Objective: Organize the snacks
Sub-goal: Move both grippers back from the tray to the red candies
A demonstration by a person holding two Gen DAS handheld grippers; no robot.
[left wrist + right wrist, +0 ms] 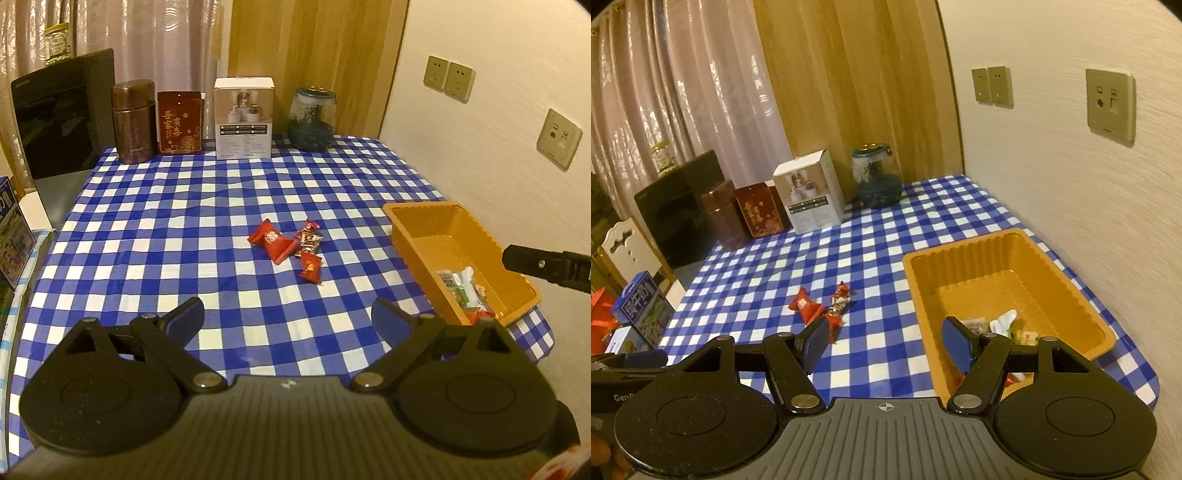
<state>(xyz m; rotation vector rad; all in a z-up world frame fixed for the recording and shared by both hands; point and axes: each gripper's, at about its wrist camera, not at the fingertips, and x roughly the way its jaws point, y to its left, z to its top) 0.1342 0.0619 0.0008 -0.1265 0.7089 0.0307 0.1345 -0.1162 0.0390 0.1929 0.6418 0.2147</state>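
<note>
Three small wrapped snacks lie together mid-table on the blue checked cloth: a red packet point(272, 240) point(807, 306), a dark patterned one point(309, 238) point(840, 301) and a small red one point(311, 268). An orange plastic tray point(424, 225) point(960, 254) stands at the right by the wall, with several wrapped snacks point(463, 286) point(1004, 321) in its near end. My left gripper point(288, 314) hovers open above the near cloth, nothing between its blue pads. My right gripper point(886, 341) is open and empty too, straddling the tray's near-left rim; its finger point(524, 260) shows over the tray.
Along the back edge stand a brown canister point(133, 122), a red tin point(180, 122), a white box point(244, 118) and a glass jar point(312, 118). A black appliance point(62, 114) sits at the left. The wall with sockets point(559, 138) borders the right side.
</note>
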